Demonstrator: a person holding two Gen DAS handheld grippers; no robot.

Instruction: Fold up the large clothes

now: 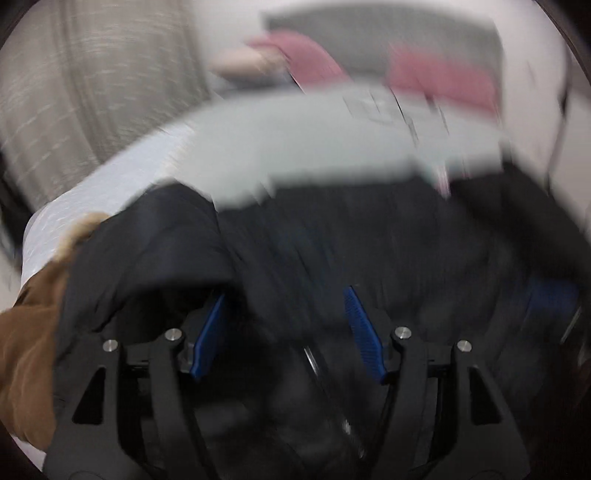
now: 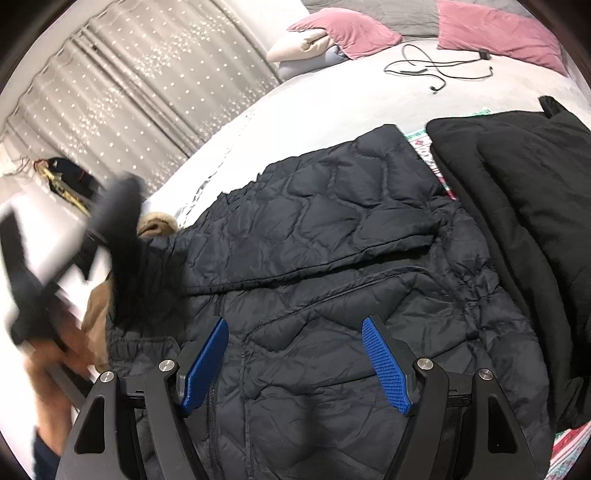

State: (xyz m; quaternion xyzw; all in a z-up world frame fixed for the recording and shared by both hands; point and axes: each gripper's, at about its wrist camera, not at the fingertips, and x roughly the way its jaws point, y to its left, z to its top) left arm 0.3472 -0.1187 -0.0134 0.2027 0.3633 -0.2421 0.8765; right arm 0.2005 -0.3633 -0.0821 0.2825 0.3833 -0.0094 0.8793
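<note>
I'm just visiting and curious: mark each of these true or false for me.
1. The dark navy quilted jacket lies spread on the bed. True.
2. The right gripper is clamped shut. False: its jaws stand open above the jacket.
3. Two pink pillows sit at the bed's far end. True.
4. The black cable lies on top of the jacket. False: it lies on the pale bedcover, apart from it.

left gripper [image 1: 286, 314]: fingers apart, blue pads facing each other, nothing pinched between them; own view heavily blurred
right gripper [image 2: 295, 354]: fingers spread wide, gap empty, angled downward
person's bare arm [image 2: 51, 373]: lower left of right fingers, blurred, holding dark handle of other gripper
</note>
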